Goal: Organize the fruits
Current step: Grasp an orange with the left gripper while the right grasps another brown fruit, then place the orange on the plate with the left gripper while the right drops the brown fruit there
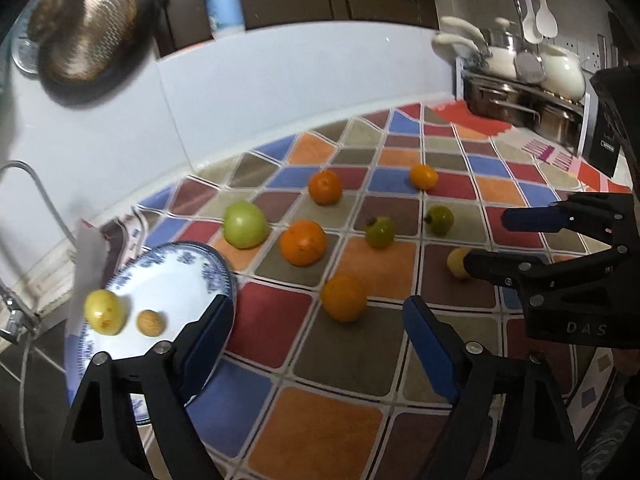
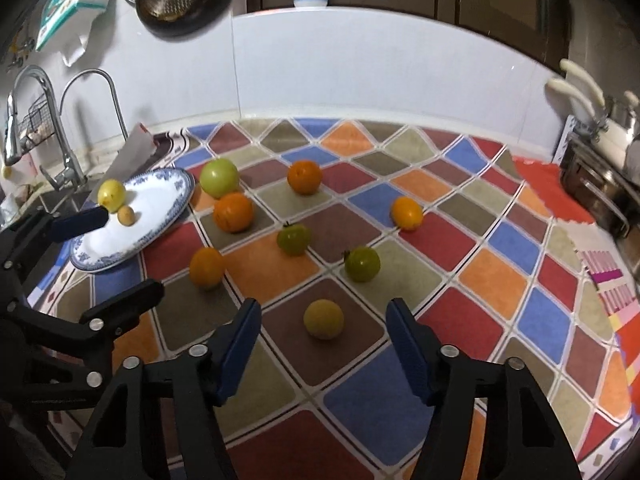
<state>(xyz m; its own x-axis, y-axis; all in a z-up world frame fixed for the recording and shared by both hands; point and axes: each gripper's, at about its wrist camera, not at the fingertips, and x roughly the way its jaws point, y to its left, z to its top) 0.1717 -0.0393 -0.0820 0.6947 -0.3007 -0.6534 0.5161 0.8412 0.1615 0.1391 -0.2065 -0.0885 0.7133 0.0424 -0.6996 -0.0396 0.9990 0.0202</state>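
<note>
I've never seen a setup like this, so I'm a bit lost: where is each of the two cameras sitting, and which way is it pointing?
Left wrist view: on the left gripper, looking down over the checkered cloth; its open fingers frame an orange, with the right gripper at right.
Right wrist view: on the right gripper, aimed at a yellow fruit between its open fingers; the left gripper is at left.
Shared: plate, green apple, scattered fruit.

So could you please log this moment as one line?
left gripper: open, empty | right gripper: open, over yellow fruit | plate: two fruits
</note>
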